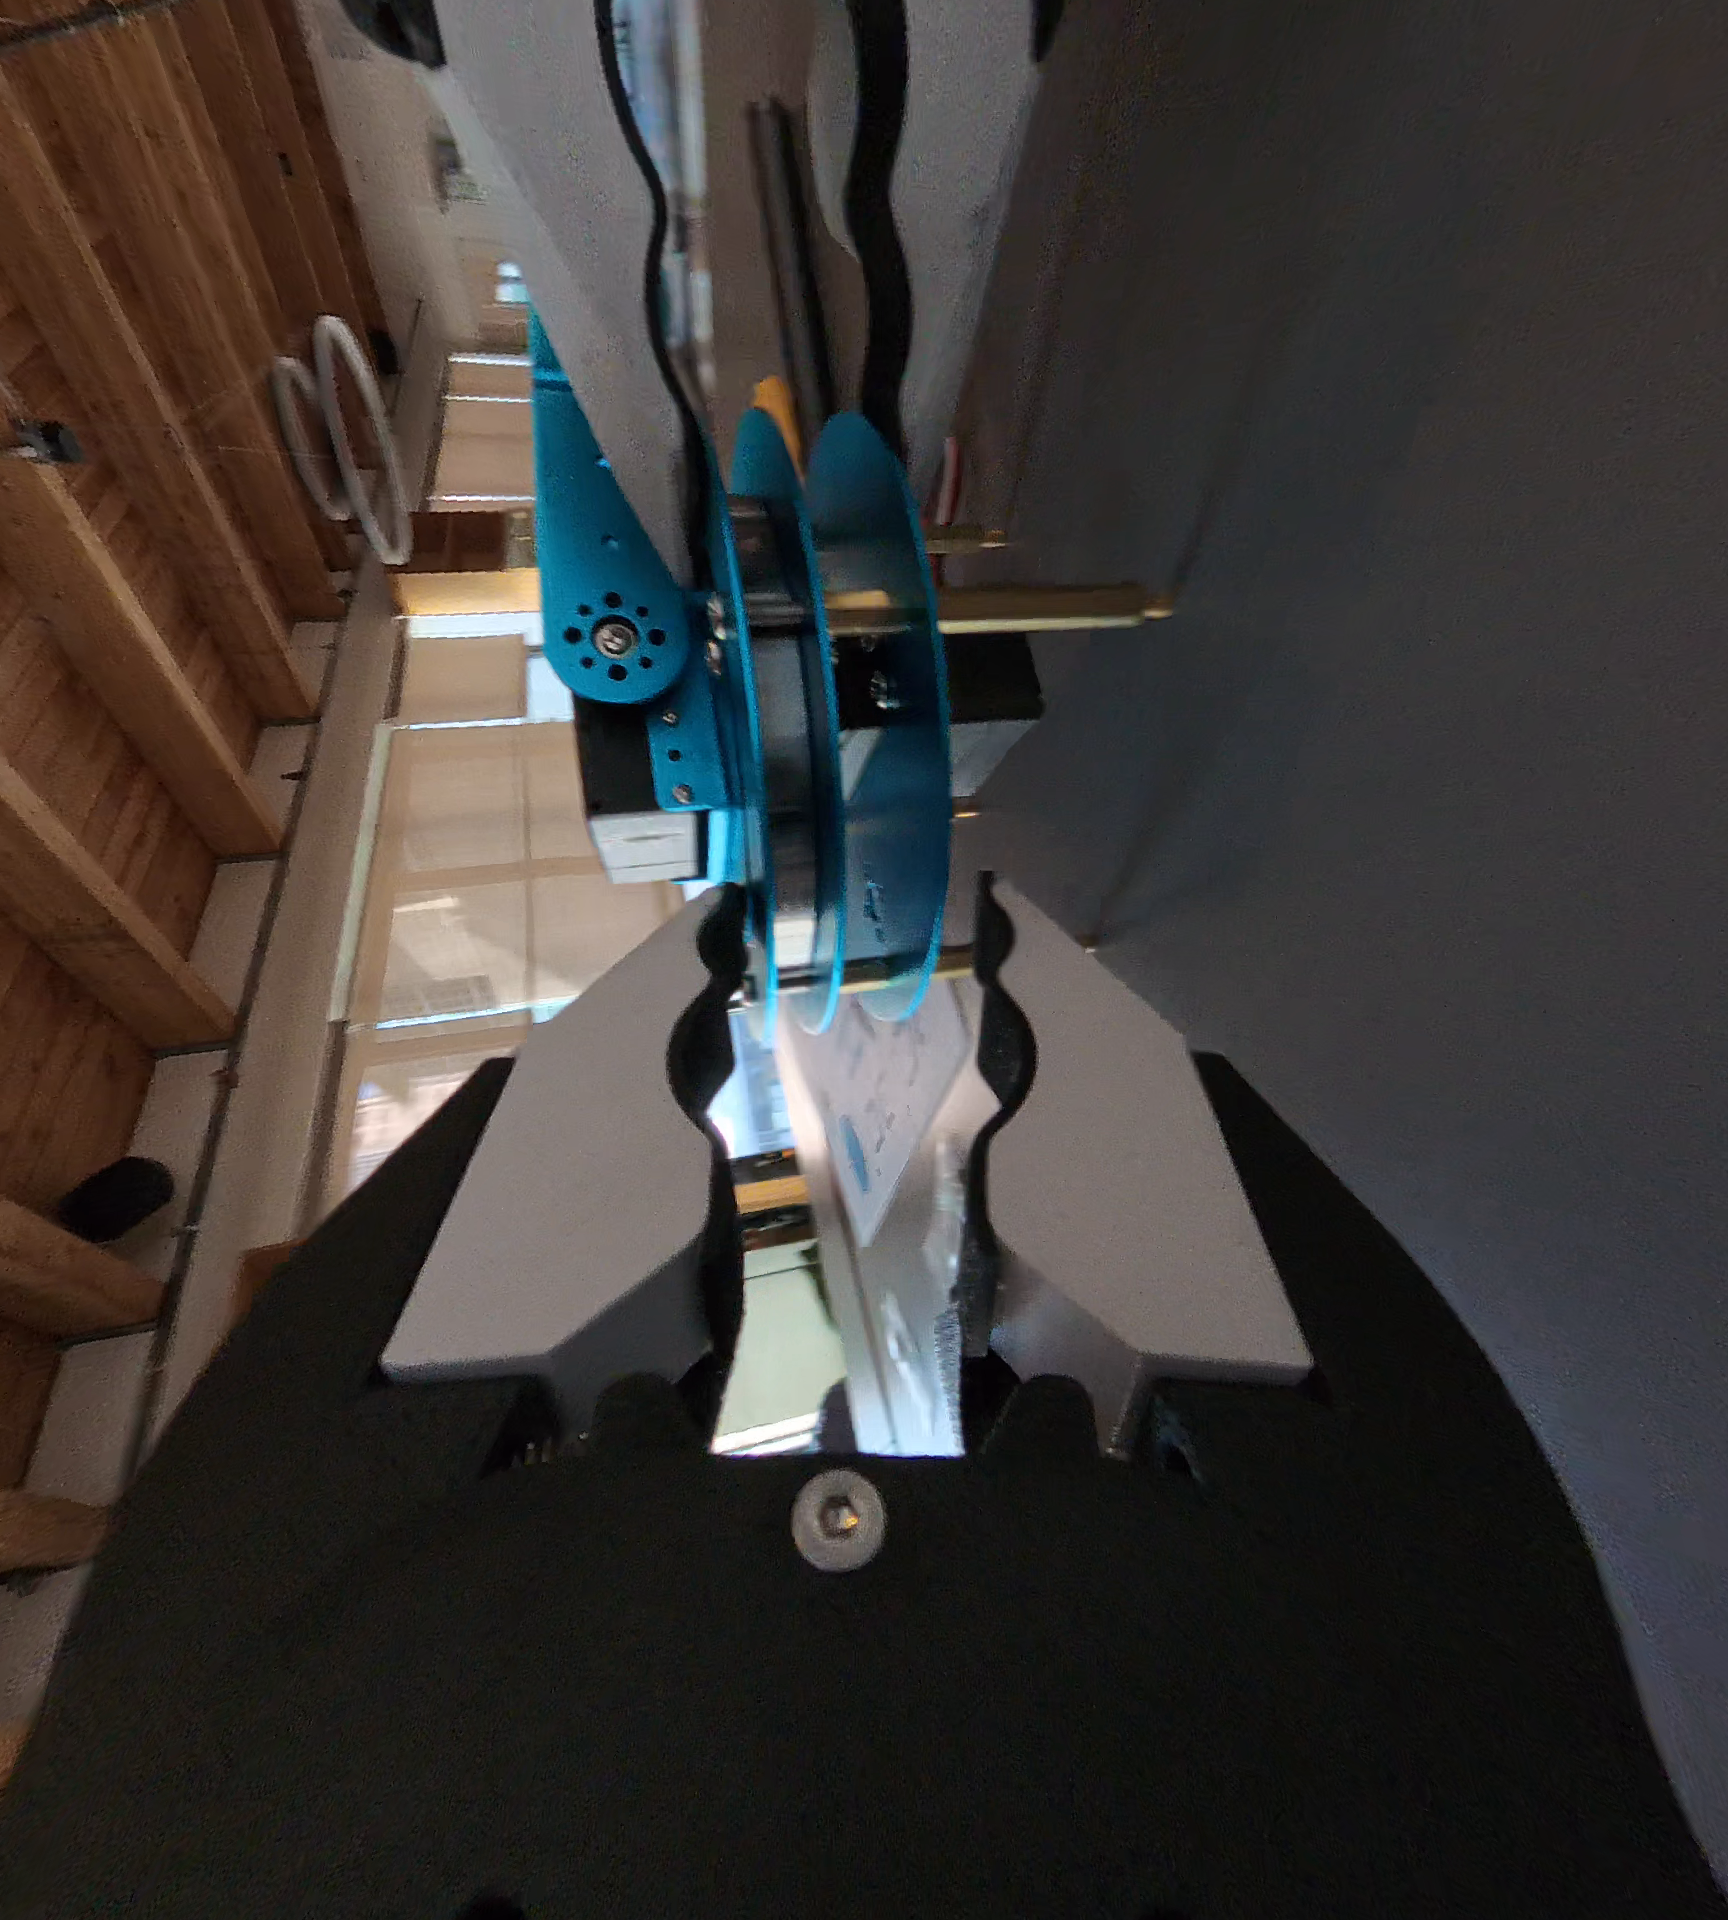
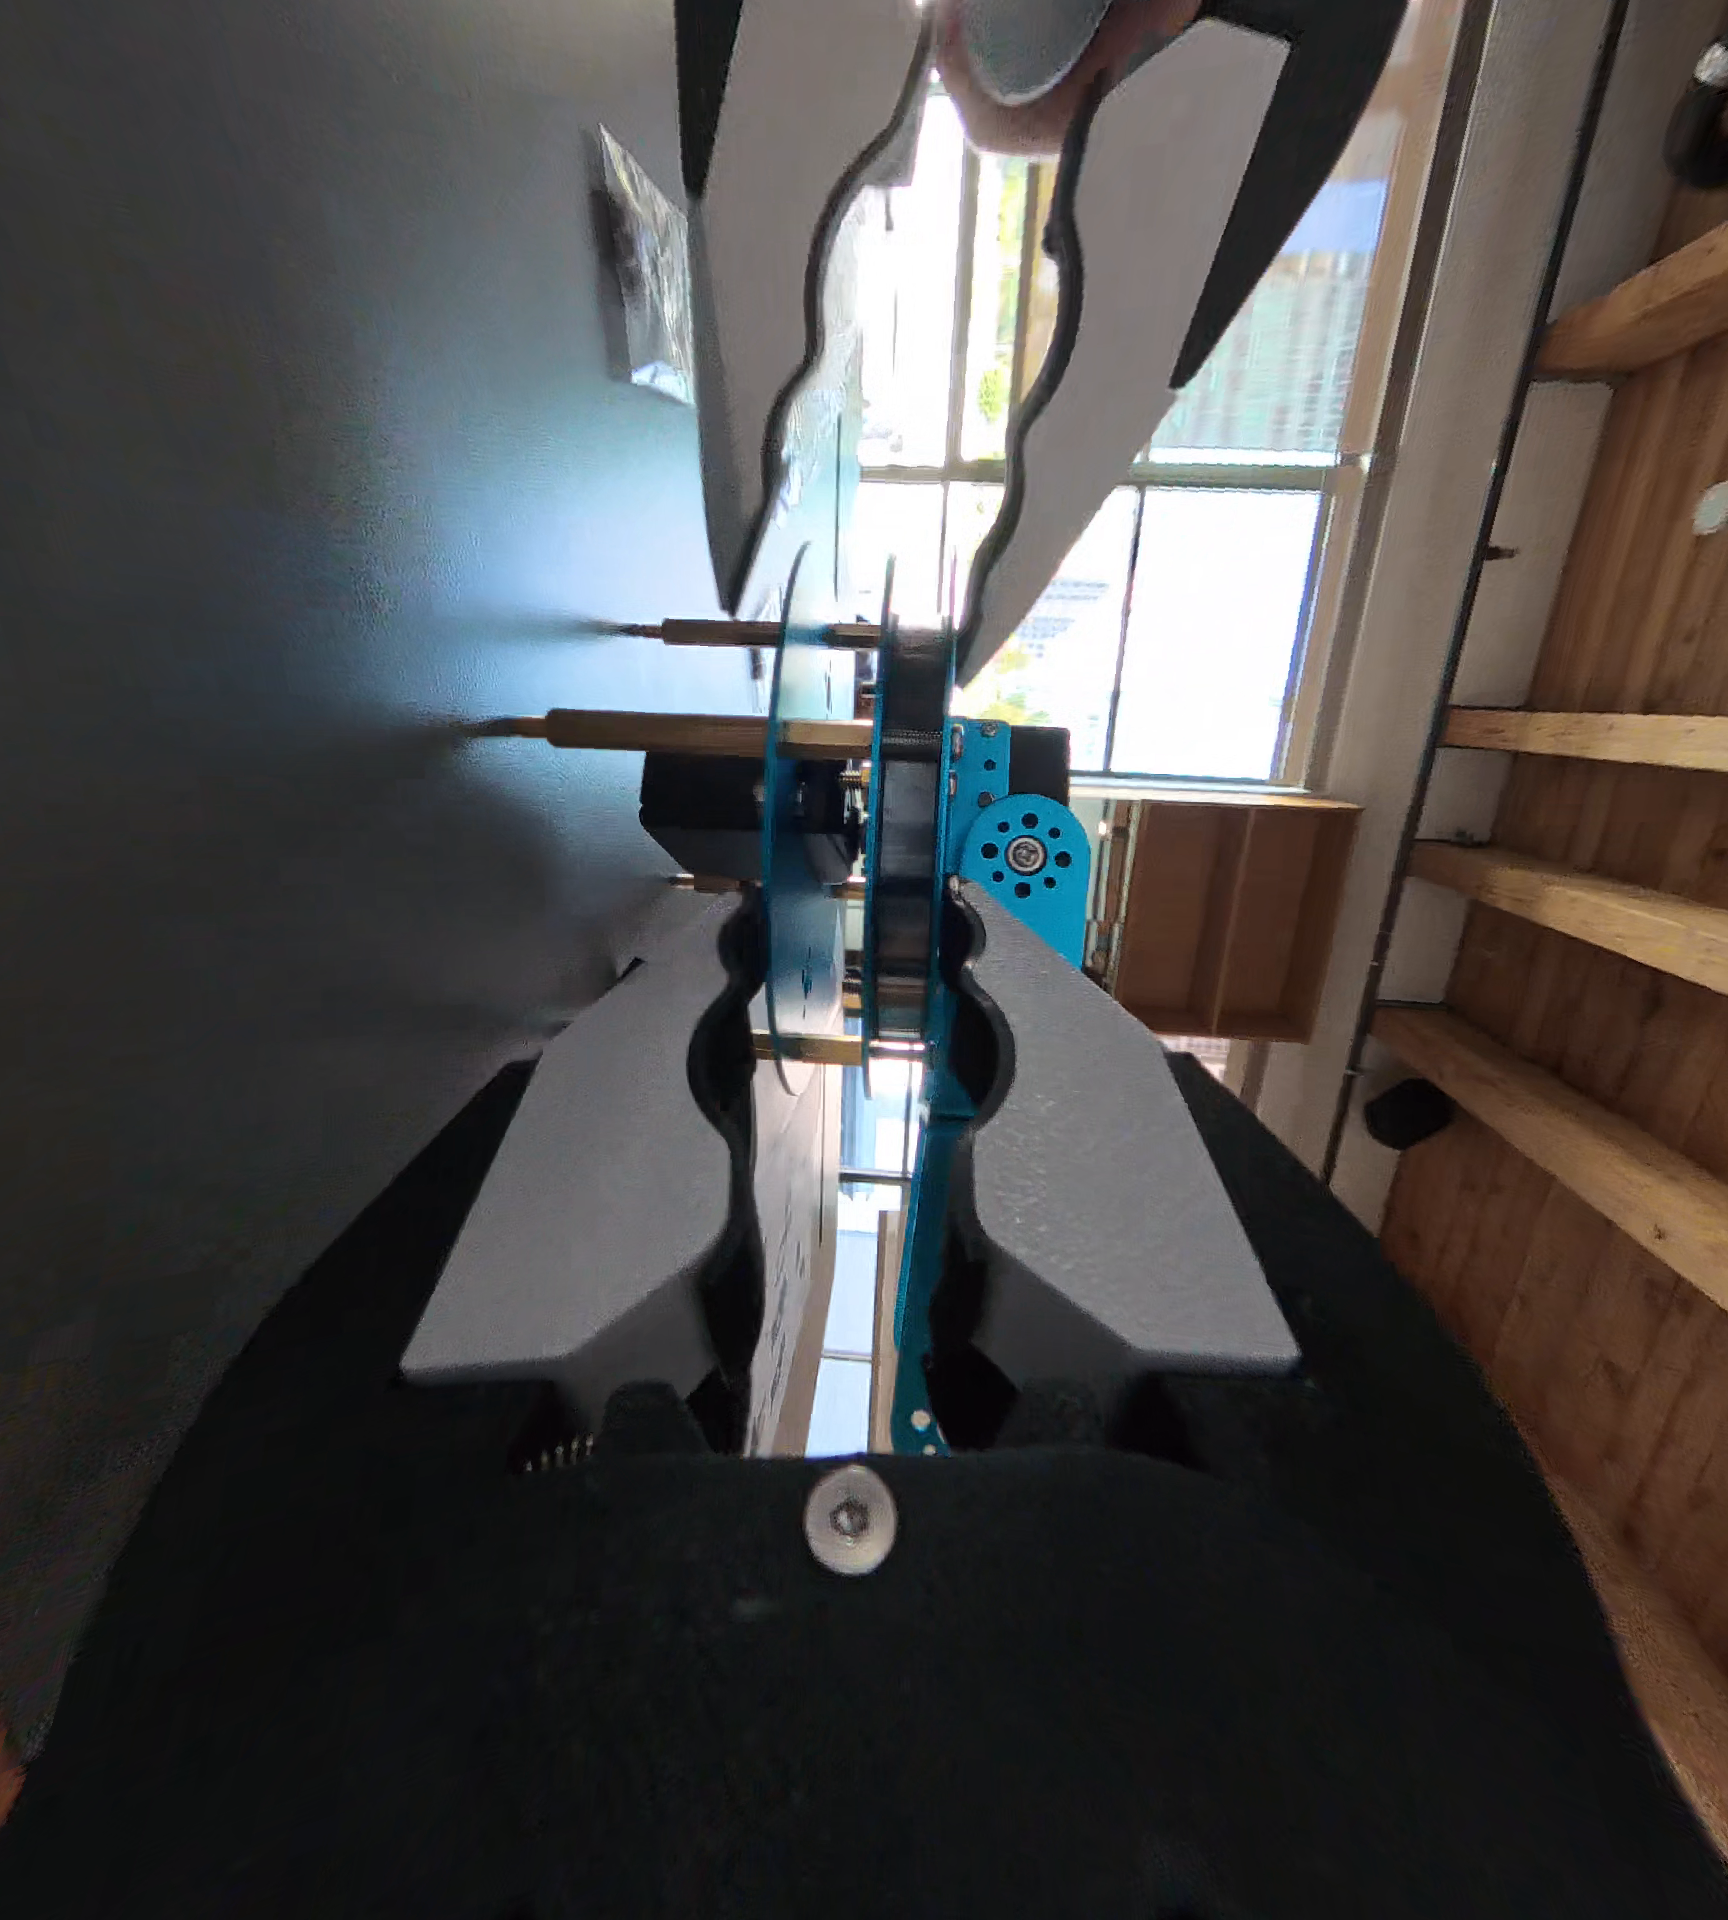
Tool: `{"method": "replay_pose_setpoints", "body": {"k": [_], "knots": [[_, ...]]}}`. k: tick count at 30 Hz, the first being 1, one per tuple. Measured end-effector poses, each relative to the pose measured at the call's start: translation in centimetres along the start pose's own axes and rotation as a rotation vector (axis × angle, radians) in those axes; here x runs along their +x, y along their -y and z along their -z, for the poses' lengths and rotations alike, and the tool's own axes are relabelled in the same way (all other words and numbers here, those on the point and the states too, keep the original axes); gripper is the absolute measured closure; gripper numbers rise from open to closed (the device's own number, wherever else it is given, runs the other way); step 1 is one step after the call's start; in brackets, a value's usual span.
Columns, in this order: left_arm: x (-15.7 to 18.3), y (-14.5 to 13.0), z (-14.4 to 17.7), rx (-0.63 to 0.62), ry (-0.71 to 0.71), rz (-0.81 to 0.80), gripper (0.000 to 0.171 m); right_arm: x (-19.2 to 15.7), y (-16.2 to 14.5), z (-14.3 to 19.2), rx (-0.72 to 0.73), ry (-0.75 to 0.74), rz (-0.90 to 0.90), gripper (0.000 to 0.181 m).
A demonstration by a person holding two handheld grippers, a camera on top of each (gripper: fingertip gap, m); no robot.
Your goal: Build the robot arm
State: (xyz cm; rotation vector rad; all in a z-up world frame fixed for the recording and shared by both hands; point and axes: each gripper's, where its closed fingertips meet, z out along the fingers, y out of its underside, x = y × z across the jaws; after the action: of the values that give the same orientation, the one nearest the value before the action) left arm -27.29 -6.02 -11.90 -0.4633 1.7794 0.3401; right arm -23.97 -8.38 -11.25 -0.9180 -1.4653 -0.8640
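Both views are rolled sideways. A blue assembly (image 1: 881, 727) of stacked round discs, black motor blocks, a blue perforated arm (image 1: 611, 634) and brass standoffs (image 1: 1036, 608) stands with its standoff tips against a grey surface (image 1: 1462, 727). My left gripper (image 1: 855, 914) is closed on the disc edges from one side. The right gripper (image 1: 798, 416) clamps the opposite edge. In the right wrist view the right gripper (image 2: 849, 914) holds the same assembly (image 2: 818, 831), one finger against the blue arm (image 2: 1026, 857), and the left gripper (image 2: 849, 623) faces it.
The grey surface (image 2: 216, 727) also bears a white printed sheet (image 1: 881, 1122) and a shiny plastic bag (image 2: 647, 270). Behind are bright windows (image 2: 1203, 623), a wooden box shelf (image 2: 1234, 914), wooden beams (image 1: 60, 623) and white ring lamps (image 1: 351, 436). Some 5 cm of space lies between my two pairs of fingers.
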Motion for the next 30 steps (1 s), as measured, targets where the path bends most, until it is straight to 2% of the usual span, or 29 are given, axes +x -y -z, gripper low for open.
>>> {"method": "replay_pose_setpoints", "body": {"k": [1,5,11,15,22,26,30], "knots": [[-0.3,-0.1,-0.1,-0.009,0.027,-0.022,0.135,0.0,0.2,-0.1,0.016,0.007,-0.013,0.149],[-0.7,-0.2,0.3,-0.039,0.064,0.015,0.137,0.6,0.6,-0.1,0.06,0.029,-0.049,0.15],[-1.5,-0.7,3.0,-0.142,0.088,0.114,0.139,2.4,3.0,0.3,0.158,0.108,-0.044,0.15],[-1.7,-2.5,7.0,-0.246,0.101,0.205,0.14,4.0,6.5,-0.9,0.26,0.16,-0.039,0.15],[-0.4,-7.3,15.9,-0.436,0.038,0.347,0.139,5.8,14.0,-6.4,0.444,0.286,-0.05,0.15],[0.6,-10.1,20.0,-0.488,0.023,0.397,0.14,6.3,18.2,-9.6,0.493,0.316,-0.072,0.15],[2.1,-11.2,22.7,-0.496,-0.012,0.452,0.14,5.8,21.2,-11.2,0.506,0.368,-0.103,0.15]]}}
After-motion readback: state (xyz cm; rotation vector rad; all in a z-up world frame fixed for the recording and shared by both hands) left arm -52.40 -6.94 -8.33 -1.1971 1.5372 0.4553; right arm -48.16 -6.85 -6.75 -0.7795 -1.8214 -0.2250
